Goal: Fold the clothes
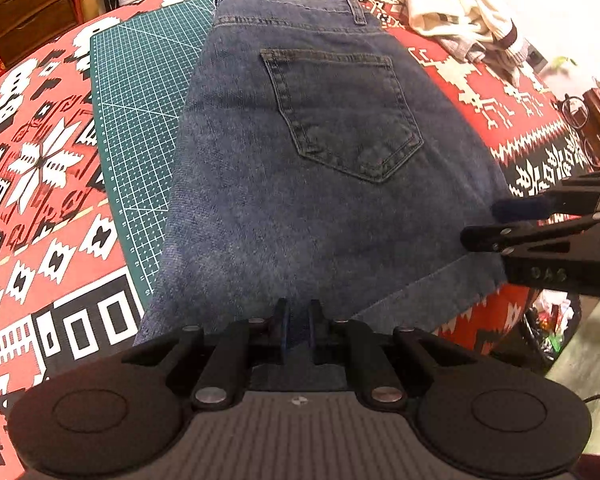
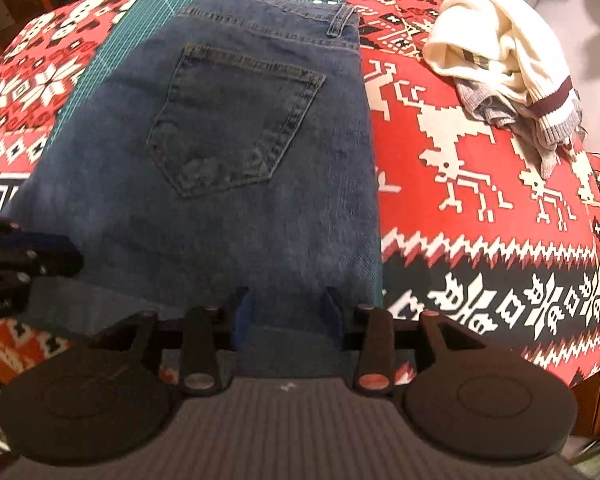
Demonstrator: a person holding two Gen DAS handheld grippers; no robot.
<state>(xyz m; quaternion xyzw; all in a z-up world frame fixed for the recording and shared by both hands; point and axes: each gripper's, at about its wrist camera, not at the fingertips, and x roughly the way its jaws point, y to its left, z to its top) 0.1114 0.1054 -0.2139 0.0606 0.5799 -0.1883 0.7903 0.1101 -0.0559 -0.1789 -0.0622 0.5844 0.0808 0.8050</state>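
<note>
Denim first: from the left wrist view we see the folded jeans (image 1: 300,152) lying flat on the green cutting mat (image 1: 140,100), back pocket (image 1: 340,116) up, waistband at the far side, near edge hanging toward us over the patterned tablecloth (image 1: 40,140). Our left gripper (image 1: 298,320) has its jaws nearly pressed together over that near denim edge; we can't tell whether fabric is actually pinched. Right gripper (image 1: 496,224) sits at the jeans' right near corner.

From the right wrist view, our right gripper (image 2: 288,312) is partly spread, jaws straddling the near edge without pressing on it. Cream sweater (image 2: 500,60) waits in a heap, well apart.

We judge we're finishing a fold on the jeans, right side letting go. Next move calls for both grippers clear, then either one more fold toward the waistband or on to the sweater.
</note>
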